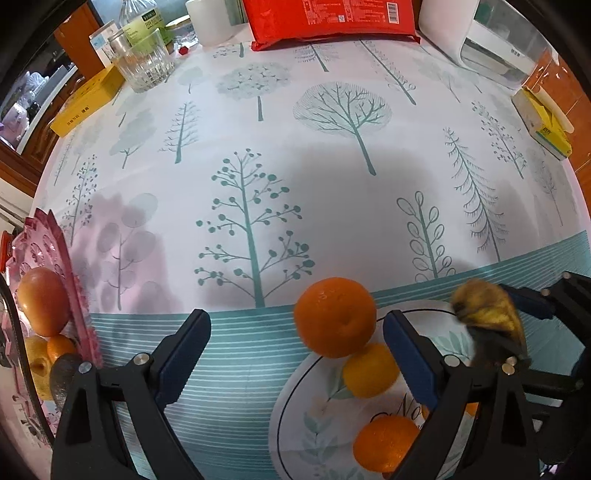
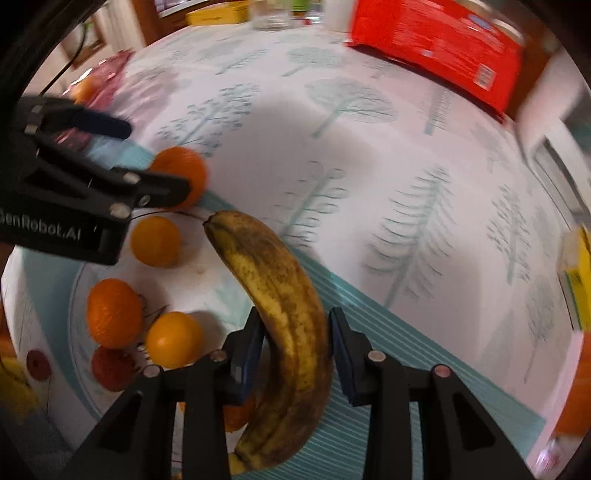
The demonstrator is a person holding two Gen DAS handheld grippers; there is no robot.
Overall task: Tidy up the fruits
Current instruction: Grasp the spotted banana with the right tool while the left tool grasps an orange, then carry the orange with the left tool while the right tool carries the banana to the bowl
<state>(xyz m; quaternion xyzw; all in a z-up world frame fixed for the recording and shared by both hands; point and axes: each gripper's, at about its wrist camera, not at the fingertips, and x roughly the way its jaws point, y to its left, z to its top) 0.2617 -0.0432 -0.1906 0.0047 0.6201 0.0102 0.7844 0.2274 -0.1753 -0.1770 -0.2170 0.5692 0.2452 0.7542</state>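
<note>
On the left wrist view, left gripper [image 1: 297,350] has fingers spread wide, nothing between the pads. One orange [image 1: 334,317] sits just past the right finger, at the rim of the white plate [image 1: 295,417]; whether it touches the finger is unclear. Plate carries two more citrus here: one yellow-orange [image 1: 370,370] touching the first, one darker orange [image 1: 384,443] nearer the camera. Pink tray [image 1: 79,295] at left edge holds about four fruits: two orange, one yellow, one dark. Right gripper [image 1: 517,317] enters at right with a blurred banana [image 1: 487,310]. Far side of the bench [image 1: 295,147]: one glass [image 1: 144,62], one red package [image 1: 332,22], two yellow boxes.

Right wrist view: right gripper [image 2: 297,347] fingers pinch one spotted, browning banana [image 2: 280,317] across its middle, held above the plate [image 2: 85,295] edge. Left gripper [image 2: 155,158] at upper left, fingers apart, one fingertip overlapping an orange [image 2: 188,166]. Four round citrus visible in total, plus one red fruit [image 2: 110,369] on the plate. Background blurred; red package [image 2: 443,48] at top.
</note>
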